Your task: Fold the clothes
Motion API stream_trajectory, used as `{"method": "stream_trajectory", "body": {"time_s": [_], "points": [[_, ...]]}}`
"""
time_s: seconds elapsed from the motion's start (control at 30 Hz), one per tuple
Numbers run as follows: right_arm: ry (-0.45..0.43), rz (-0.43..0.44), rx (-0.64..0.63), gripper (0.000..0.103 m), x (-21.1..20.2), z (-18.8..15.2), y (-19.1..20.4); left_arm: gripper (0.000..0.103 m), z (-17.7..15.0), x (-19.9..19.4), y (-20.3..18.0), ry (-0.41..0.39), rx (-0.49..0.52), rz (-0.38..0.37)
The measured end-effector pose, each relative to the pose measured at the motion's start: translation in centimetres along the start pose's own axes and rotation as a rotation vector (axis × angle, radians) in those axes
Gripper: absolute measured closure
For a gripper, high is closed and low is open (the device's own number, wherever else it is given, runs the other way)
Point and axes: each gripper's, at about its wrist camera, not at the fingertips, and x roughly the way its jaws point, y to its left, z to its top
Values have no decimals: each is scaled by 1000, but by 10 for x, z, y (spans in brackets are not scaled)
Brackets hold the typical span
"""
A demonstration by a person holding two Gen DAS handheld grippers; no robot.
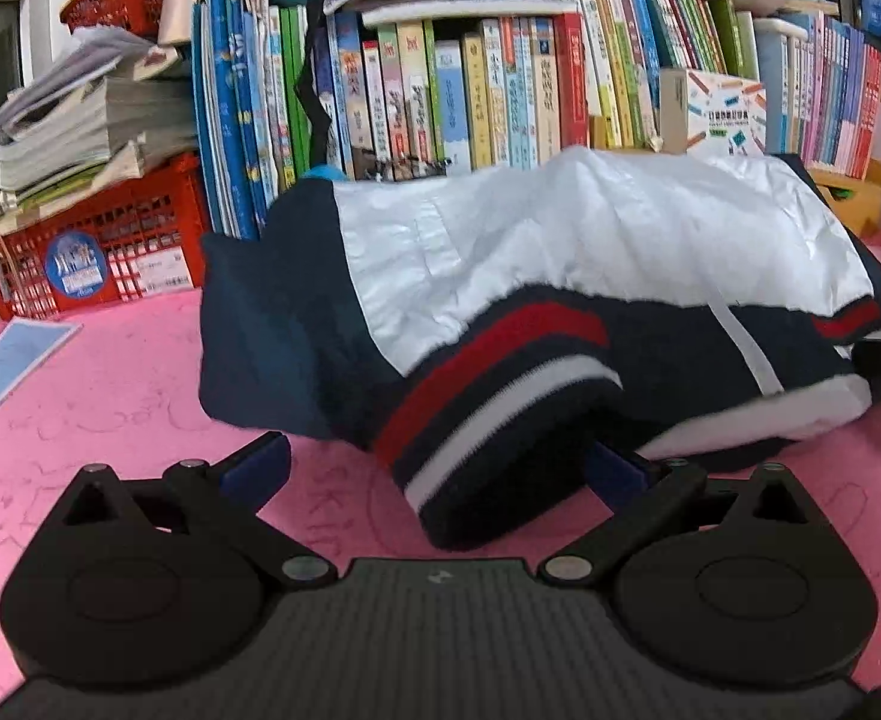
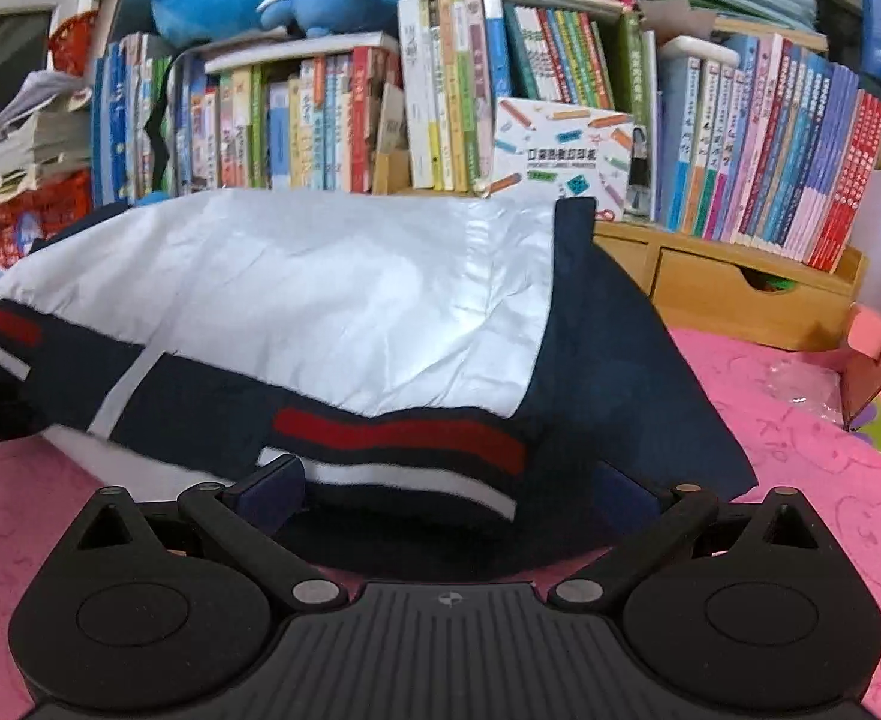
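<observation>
Two grippers are held wide open: left gripper (image 1: 440, 468) and right gripper (image 2: 458, 486), nothing clamped, each straddling a striped cuff of the navy-white jacket (image 1: 560, 276), bunched mid-desk (image 1: 110, 396) before books (image 1: 500, 96).

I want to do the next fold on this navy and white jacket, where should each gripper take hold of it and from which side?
Probably the striped ribbed hem of the jacket. That band is thick, lies nearest along the front edge, and bulges off the pink mat, so jaws can close over it. Come in low from the front, the left gripper and right gripper near opposite ends; both are open, straddling it.
</observation>
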Motion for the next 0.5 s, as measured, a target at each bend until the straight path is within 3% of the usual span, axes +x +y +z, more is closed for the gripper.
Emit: {"method": "stream_trajectory", "body": {"time_s": [0.23,0.37,0.5], "points": [[61,49,-54,0,-8,-6,-5,0,-1,6,19,13,-66,-33],[63,-28,-87,0,2,-6,-5,0,-3,11,18,9,-85,-37],[46,-73,-38,0,20,-4,-9,0,-5,12,11,-4,-54,-33]]}}
